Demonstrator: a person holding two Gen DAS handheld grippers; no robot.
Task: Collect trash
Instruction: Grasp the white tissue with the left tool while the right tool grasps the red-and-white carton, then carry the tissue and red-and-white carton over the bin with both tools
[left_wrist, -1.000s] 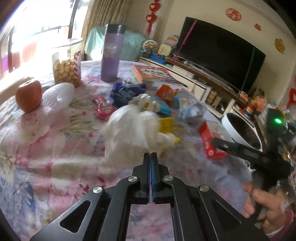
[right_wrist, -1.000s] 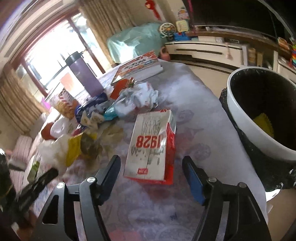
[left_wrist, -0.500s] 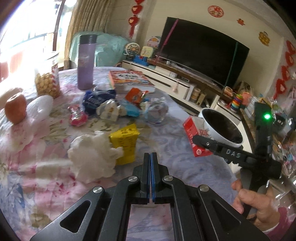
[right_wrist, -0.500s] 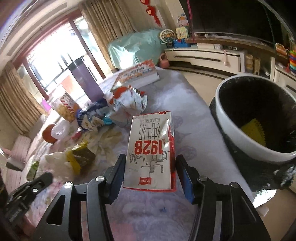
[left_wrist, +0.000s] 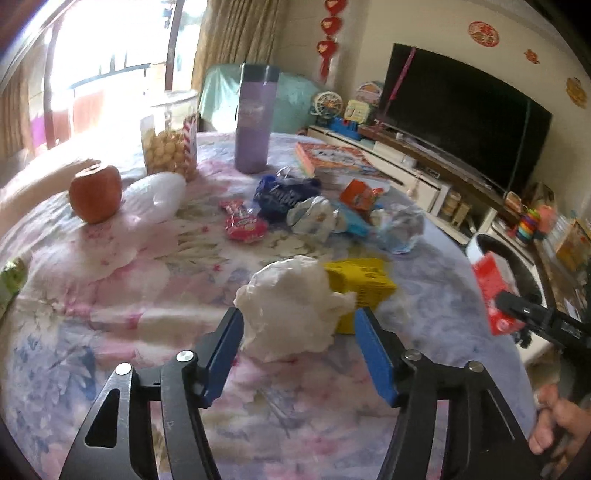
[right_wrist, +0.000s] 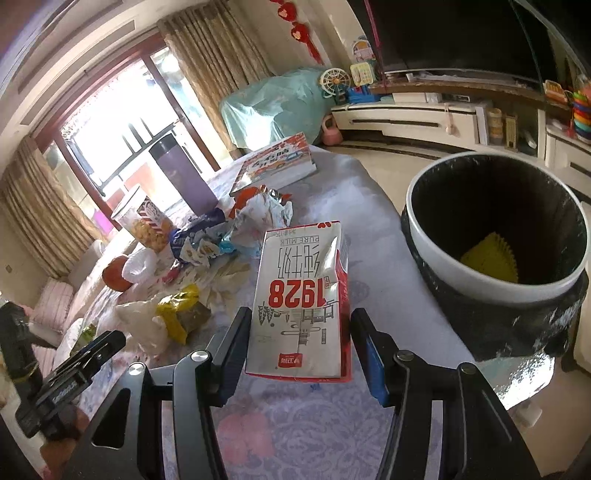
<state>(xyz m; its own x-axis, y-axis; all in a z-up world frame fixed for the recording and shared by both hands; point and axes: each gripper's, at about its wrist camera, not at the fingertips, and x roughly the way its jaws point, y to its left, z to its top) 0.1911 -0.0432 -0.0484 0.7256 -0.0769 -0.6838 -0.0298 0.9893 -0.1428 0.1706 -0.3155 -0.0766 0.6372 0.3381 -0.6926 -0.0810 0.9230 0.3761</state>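
Milk carton (right_wrist: 301, 302) now aloft in right tongs (right_wrist: 299, 349)

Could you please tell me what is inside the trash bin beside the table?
Inside the trash bin, one yellow crinkled piece lies on the black liner. The near wall hides the rest of the bottom.

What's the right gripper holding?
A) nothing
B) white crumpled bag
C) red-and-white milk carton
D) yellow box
C: the right gripper is clamped on the milk carton, lifted off the table beside the trash bin.
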